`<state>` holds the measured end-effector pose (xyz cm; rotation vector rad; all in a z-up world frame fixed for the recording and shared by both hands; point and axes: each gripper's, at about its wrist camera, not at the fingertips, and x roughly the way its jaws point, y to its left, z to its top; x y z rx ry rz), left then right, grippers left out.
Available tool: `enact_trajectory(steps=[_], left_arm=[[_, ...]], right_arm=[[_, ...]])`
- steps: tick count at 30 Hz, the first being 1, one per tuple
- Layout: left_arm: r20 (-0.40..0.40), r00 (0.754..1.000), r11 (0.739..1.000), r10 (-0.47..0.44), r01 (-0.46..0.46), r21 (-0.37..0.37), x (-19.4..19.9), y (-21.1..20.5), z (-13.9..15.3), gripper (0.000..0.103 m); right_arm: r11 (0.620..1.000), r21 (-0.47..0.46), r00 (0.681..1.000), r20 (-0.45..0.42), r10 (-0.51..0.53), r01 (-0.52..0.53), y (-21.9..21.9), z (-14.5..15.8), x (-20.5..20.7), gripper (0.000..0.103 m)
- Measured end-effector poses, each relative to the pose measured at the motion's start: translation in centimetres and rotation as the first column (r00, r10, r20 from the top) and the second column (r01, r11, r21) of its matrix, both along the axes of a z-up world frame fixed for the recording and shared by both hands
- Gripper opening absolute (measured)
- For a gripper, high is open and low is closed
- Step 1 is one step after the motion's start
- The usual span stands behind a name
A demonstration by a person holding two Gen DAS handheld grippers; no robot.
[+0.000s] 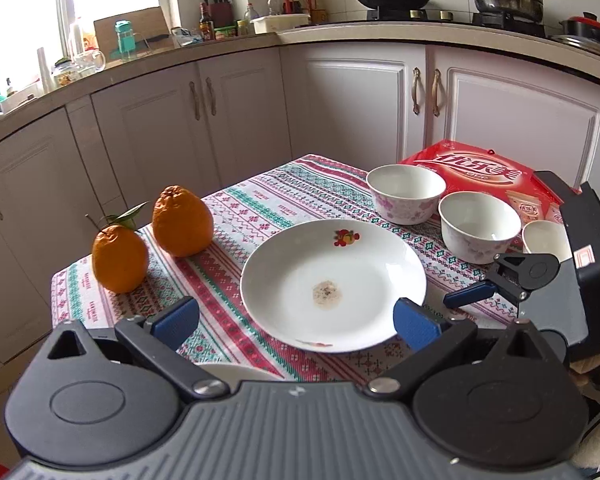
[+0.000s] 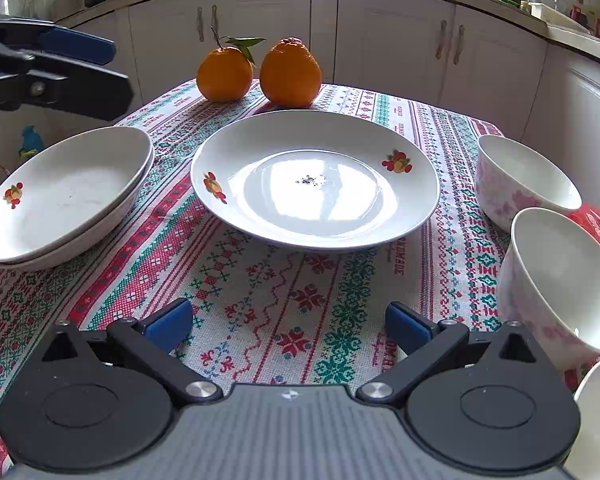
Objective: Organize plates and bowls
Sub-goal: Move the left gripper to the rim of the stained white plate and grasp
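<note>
Both grippers hang over the table with nothing between their blue pads. The left gripper [image 1: 296,322] has its fingers spread wide apart, and the single white plate [image 1: 334,285] lies just ahead of them, its near rim reaching in between the tips, closest to the right-hand pad. The right gripper [image 2: 288,326] is likewise spread wide, empty, with bare patterned tablecloth [image 2: 268,292] between its fingers and the same plate [image 2: 315,180] a little farther forward, centred on the gap.

Only the right wrist view shows the stack of two plates [image 2: 66,196], which sits forward and to the left of the right fingers, apart from the single plate. In the left wrist view just a white sliver shows below the left finger, too little to tell what it is.

Only the left wrist view shows the red snack box [image 1: 476,174], beyond and to the right of its fingers, with the far bowl [image 1: 406,194] and the near bowl [image 1: 479,226] standing in front of it, and a third small white bowl [image 1: 546,240] partly hidden behind the other gripper. The right wrist view puts those two bowls close off its right finger, the nearest tilted by the lens.

Two oranges [image 1: 152,236] stand side by side, forward-left of the left fingers and straight beyond the plate for the right ones
</note>
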<state>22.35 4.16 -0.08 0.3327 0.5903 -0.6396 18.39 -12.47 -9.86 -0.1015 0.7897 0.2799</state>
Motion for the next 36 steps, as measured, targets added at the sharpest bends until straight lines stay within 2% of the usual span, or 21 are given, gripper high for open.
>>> enact_trajectory(steps=[8, 14, 18, 26, 29, 36], left_arm=[[-0.045, 0.996, 0.989, -0.08, 0.085, 0.12, 6.4, -3.6, -1.7, 0.103], [-0.176, 0.978, 0.984, -0.107, 0.13, 0.121, 10.6, -5.3, -3.8, 0.102], [-0.275, 0.956, 0.984, -0.108, 0.142, 0.107, 13.2, -6.2, -5.4, 0.102], [-0.365, 0.92, 0.977, -0.14, 0.189, 0.102, 16.0, -7.2, -6.8, 0.099], [-0.394, 0.906, 0.972, -0.155, 0.212, 0.106, 16.6, -7.5, -7.0, 0.091], [-0.443, 0.879, 0.961, -0.176, 0.252, 0.118, 17.5, -8.1, -7.7, 0.088]], right_arm=[[0.999, -0.005, 0.999, -0.004, -0.052, 0.052, -0.1, -0.1, 2.1, 0.103], [0.998, -0.006, 0.998, -0.008, -0.061, 0.061, -0.4, -0.2, 3.3, 0.103], [0.998, -0.007, 0.998, -0.001, -0.056, 0.056, -0.4, -0.3, 3.6, 0.103], [0.998, -0.007, 0.998, 0.009, -0.055, 0.055, -0.2, -0.4, 4.5, 0.103], [0.998, -0.005, 0.998, 0.014, -0.058, 0.058, -0.3, -0.5, 4.9, 0.103], [0.999, -0.002, 0.998, 0.026, -0.053, 0.053, -0.4, -0.6, 5.1, 0.103]])
